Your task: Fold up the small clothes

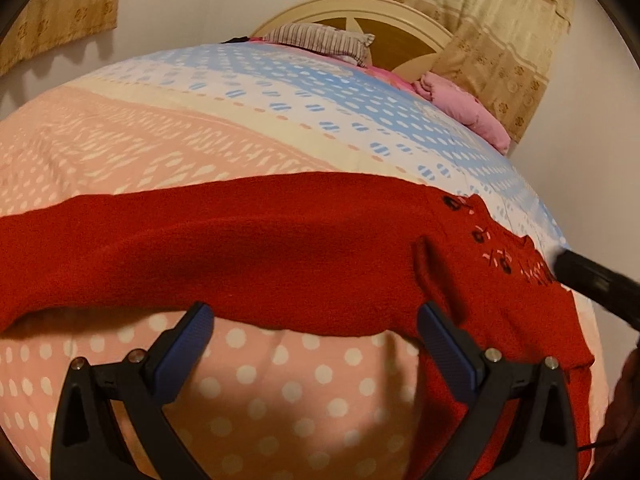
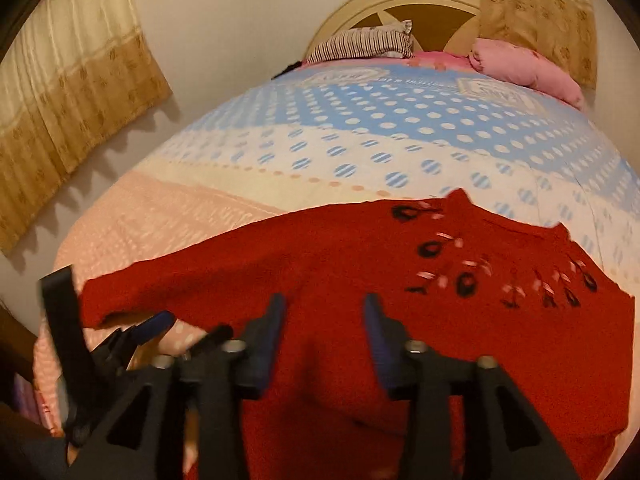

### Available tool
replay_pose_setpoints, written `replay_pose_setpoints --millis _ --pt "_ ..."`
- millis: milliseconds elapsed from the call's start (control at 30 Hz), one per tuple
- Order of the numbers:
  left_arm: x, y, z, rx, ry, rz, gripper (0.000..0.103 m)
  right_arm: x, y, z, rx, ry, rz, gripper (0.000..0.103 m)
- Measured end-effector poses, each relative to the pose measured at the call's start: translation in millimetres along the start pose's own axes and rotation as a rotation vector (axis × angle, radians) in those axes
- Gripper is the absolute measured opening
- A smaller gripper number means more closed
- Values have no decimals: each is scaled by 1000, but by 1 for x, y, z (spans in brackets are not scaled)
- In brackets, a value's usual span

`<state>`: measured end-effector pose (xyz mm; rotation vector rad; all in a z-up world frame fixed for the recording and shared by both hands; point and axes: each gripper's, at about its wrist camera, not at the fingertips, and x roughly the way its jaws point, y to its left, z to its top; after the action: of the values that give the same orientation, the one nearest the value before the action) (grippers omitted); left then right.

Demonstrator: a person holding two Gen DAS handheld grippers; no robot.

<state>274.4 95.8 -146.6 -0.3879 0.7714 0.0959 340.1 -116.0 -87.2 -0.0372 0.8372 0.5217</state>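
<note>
- The red sweater (image 1: pixel 280 248) is lying across the bed (image 1: pixel 200 120), on a bedspread that goes from pink polka dots near the cameras to blue dots further back. One sleeve stretches out to the left in both views.
- The black and pink embroidery (image 2: pixel 464 264) near the sweater's neckline is facing up, toward the right side.
- The left gripper (image 1: pixel 316 328) hovers at the near edge of the sleeve with its jaws spread wide, nothing between them, just the dotted bedspread underneath.
- The right gripper (image 2: pixel 324 320) sits over the body of the sweater, jaws partway apart and not pinching any fabric. That view is a bit motion-blurred.
- In the right wrist view, the left gripper shows up at lower left next to the sleeve end.
- Up by the headboard (image 2: pixel 400 4) there's a striped pillow (image 2: pixel 364 44) and a pink bundle (image 2: pixel 528 68); tan curtains (image 2: pixel 68 92) hang on the wall.
</note>
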Motion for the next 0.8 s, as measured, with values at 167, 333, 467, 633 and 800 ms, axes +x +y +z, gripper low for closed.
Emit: replay_pose_setpoints --millis 167,333,467,633,800 --pt "-9 -5 2 43 -27 9 103 -63 -54 -27 -12 -59 -184 58" --pt "-7 -39 10 204 -42 81 103 -84 -100 -58 -7 -19 -282 58" --pt "-1 -62 13 281 -59 110 103 -91 -152 -71 170 -43 -260 59" --pt "30 -69 5 349 38 188 103 -65 -206 -99 289 66 -258 59" --pt "32 -68 5 353 45 185 103 -80 -207 -100 294 56 -254 59"
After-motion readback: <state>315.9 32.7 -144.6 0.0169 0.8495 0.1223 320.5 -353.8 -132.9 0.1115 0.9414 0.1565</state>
